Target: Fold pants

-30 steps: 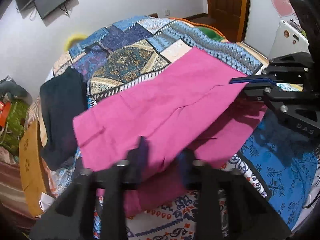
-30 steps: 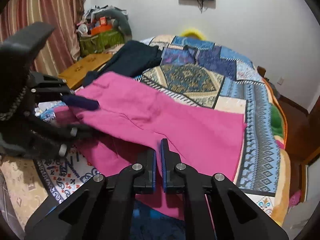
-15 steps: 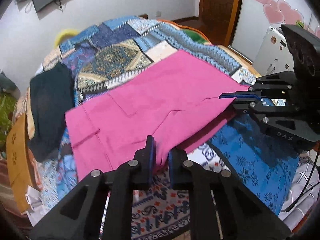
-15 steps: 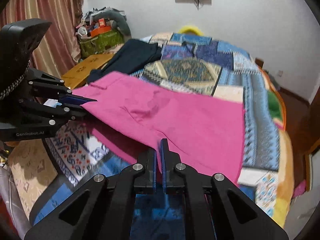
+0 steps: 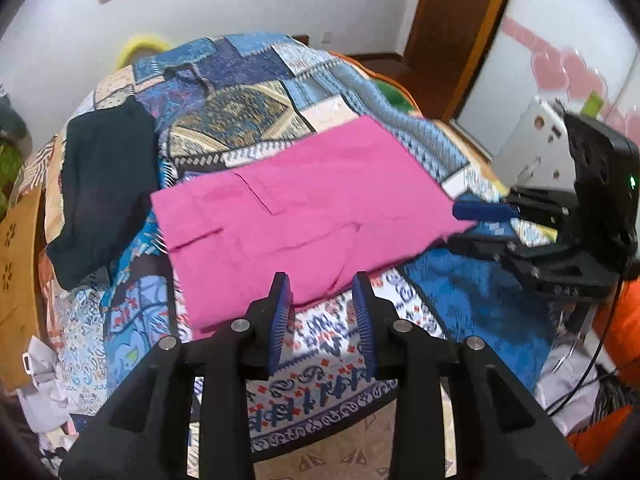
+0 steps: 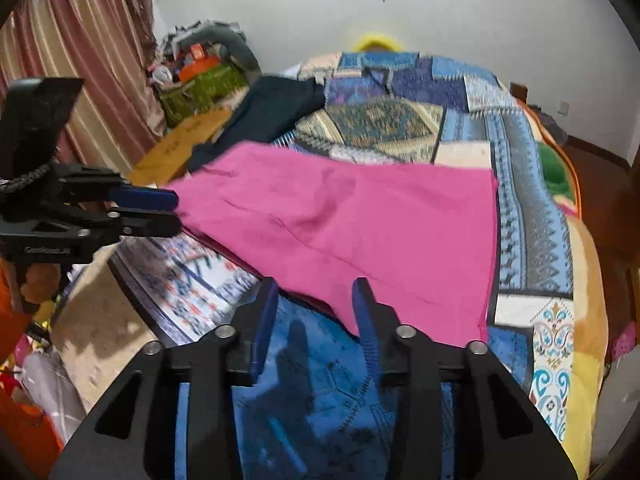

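The pink pants lie folded lengthwise and flat on the patterned bed cover; they also show in the right wrist view. My left gripper is open and empty at the near edge of the pants, just clear of the cloth. My right gripper is open and empty at the leg-end edge. The right gripper shows at the right of the left wrist view, and the left gripper shows at the left of the right wrist view, each with its jaws apart beside a corner of the pants.
A dark garment lies on the bed left of the pants. A wooden bedside surface and striped curtains stand beyond it. A door and a white unit are at the right. Cables and clutter lie on the floor.
Both grippers have let go of the pants and opened. The lifted fold has dropped flat onto the bed, and both grippers have drawn back to the near edge.
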